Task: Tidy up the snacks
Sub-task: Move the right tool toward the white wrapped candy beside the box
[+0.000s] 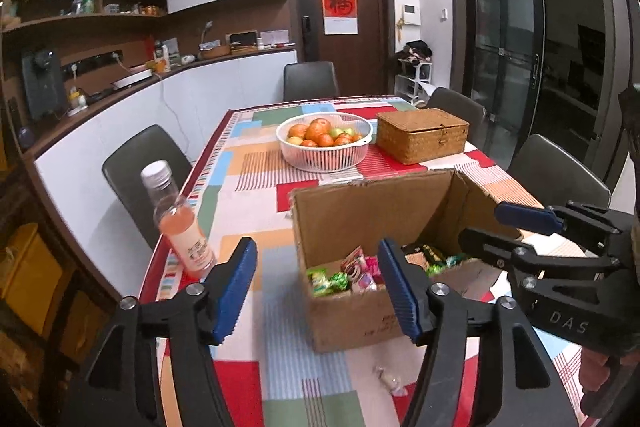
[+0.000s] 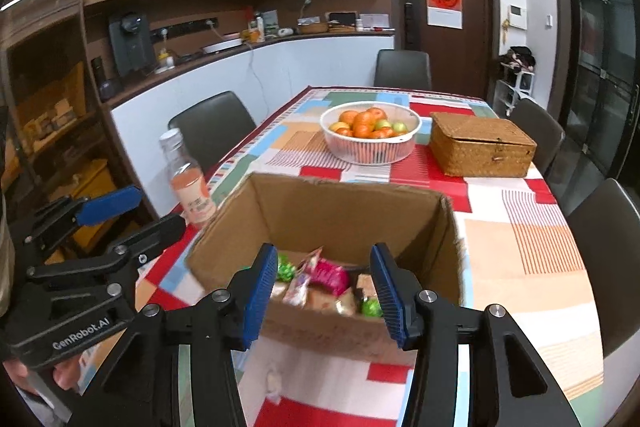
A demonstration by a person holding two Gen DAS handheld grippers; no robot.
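An open cardboard box [image 1: 360,211] [image 2: 340,215] stands on the patterned tablecloth, with several wrapped snacks [image 1: 348,275] [image 2: 320,279] in green, pink and red on its floor. My left gripper [image 1: 316,259] hovers before the box's near left corner, open, nothing between its blue pads. My right gripper [image 2: 324,259] hangs over the box's near wall, also open and empty; it shows at the right edge of the left wrist view [image 1: 492,227]. One loose wrapped candy [image 1: 390,381] [image 2: 274,383] lies on the cloth in front of the box.
A pink drink bottle [image 1: 180,227] [image 2: 188,183] stands near the table's left edge. Behind the box are a white fruit basket [image 1: 326,143] [image 2: 370,135] and a closed wicker box [image 1: 422,135] [image 2: 482,145]. Dark chairs surround the table.
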